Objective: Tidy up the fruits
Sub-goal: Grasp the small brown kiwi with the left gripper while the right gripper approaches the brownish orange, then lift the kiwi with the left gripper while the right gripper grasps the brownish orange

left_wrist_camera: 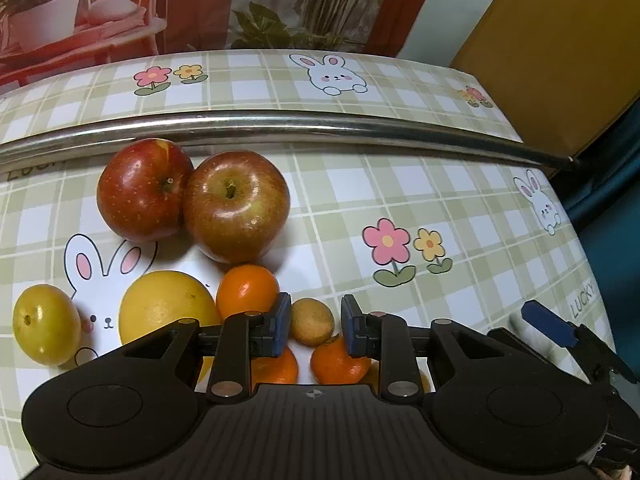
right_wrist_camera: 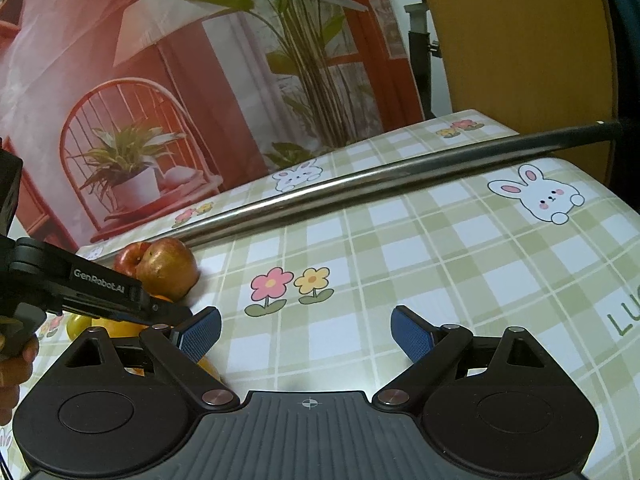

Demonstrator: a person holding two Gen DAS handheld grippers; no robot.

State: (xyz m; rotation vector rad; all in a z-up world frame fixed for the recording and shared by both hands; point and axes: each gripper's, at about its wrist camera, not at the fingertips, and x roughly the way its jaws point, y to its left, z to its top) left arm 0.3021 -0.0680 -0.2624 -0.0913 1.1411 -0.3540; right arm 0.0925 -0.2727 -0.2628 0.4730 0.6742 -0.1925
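Note:
Two red apples (left_wrist_camera: 144, 190) (left_wrist_camera: 236, 206) lie side by side near a metal rail. In front of them rest an orange (left_wrist_camera: 247, 289), a large yellow citrus (left_wrist_camera: 168, 306) and a yellow-green fruit (left_wrist_camera: 46, 330). My left gripper (left_wrist_camera: 316, 312) is shut on a small brownish-yellow fruit (left_wrist_camera: 311, 322), just above two tangerines (left_wrist_camera: 340, 362) (left_wrist_camera: 276, 368) partly hidden by its fingers. My right gripper (right_wrist_camera: 306, 320) stands open over bare tablecloth to the right of the pile, with nothing between its pads. In the right wrist view the apples (right_wrist_camera: 168, 272) show behind the left gripper's body (right_wrist_camera: 100, 292).
A checked tablecloth (left_wrist_camera: 460, 208) with rabbits and flowers covers the table. A metal rail (left_wrist_camera: 320, 124) crosses it behind the apples. The table's right edge (left_wrist_camera: 576, 240) drops off beside a yellow board (left_wrist_camera: 560, 52). A hand (right_wrist_camera: 16, 364) shows at the left.

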